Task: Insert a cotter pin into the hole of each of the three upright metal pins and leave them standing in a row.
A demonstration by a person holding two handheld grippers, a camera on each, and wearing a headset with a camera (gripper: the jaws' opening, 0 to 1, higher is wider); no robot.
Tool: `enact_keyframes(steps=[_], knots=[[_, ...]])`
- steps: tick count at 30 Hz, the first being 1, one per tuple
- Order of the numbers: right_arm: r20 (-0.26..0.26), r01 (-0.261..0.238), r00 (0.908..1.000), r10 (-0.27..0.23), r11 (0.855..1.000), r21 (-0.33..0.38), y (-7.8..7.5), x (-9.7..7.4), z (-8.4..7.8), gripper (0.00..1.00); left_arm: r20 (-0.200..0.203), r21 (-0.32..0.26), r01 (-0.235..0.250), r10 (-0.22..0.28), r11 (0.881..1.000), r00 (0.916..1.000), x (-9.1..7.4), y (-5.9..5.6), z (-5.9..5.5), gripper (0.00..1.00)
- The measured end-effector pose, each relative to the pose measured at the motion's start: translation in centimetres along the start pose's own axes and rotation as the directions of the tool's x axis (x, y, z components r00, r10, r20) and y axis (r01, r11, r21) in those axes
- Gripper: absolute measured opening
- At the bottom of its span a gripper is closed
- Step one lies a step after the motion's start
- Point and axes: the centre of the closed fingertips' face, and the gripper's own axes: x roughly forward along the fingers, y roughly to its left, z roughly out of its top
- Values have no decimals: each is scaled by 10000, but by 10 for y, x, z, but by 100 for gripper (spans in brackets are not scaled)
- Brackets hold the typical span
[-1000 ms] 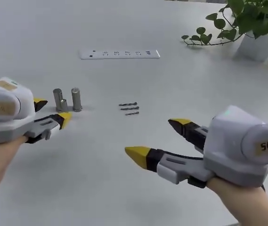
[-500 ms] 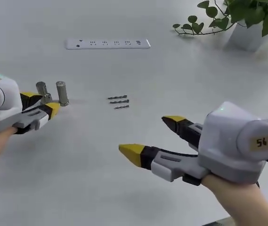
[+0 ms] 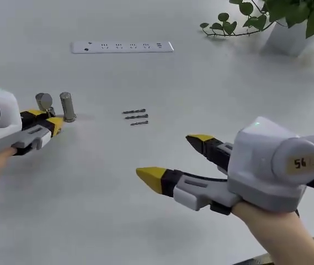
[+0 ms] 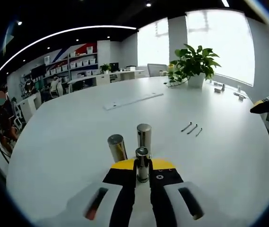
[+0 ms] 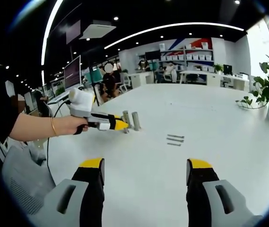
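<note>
Head view: left claw (image 3: pixel 47 117) at the metal pins (image 3: pixel 67 106), far left; right claw (image 3: pixel 173 159) released, nearer the cotter pins (image 3: pixel 136 117), which lie left-right on the tabletop (image 3: pixel 145 232).
Left gripper view: clenched on short metal pin (image 4: pixel 142 161); cotter pins off right.
Right gripper view: cotter pins ahead, slightly right, lying across the jaws' line.

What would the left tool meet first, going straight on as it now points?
Probably the tall upright silver metal pin, standing just beyond the short silver pin gripped by the left tool.

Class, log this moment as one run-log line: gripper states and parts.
left gripper: shut on one metal pin | right gripper: open, empty | cotter pins: three, on table
</note>
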Motion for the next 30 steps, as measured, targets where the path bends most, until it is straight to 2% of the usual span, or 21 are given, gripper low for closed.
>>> enact_keyframes(steps=[5, 9, 12, 16, 23, 30], knots=[[36, -15, 10000, 15, 10000, 50, 1, 2, 1, 67, 87, -369, -3, 6, 9993, 10000, 1, 2, 0, 6], [-18, -133, 9999, 133, 9999, -66, 5, 3, 1, 67, 100, -105, 11, -10, 9999, 9999, 1, 0, 0, 6], [-18, -154, 9999, 154, 9999, -67, 5, 3, 1, 67, 78, 176, -175, 174, 9997, 9998, 1, 2, 0, 6], [-57, -110, 9999, 109, 9998, -149, 5, 3, 1, 67, 104, 51, -165, 164, 9999, 9998, 0, 0, 1, 6], [41, -67, 10000, 67, 9999, -128, 3, 0, 4, 67, 59, 58, -22, 22, 10000, 10000, -4, -11, -1, 6], [81, -94, 9999, 95, 9999, -138, 4, -2, 5, 67, -29, 162, 217, -216, 9996, 9998, -11, -28, -5, 6]])
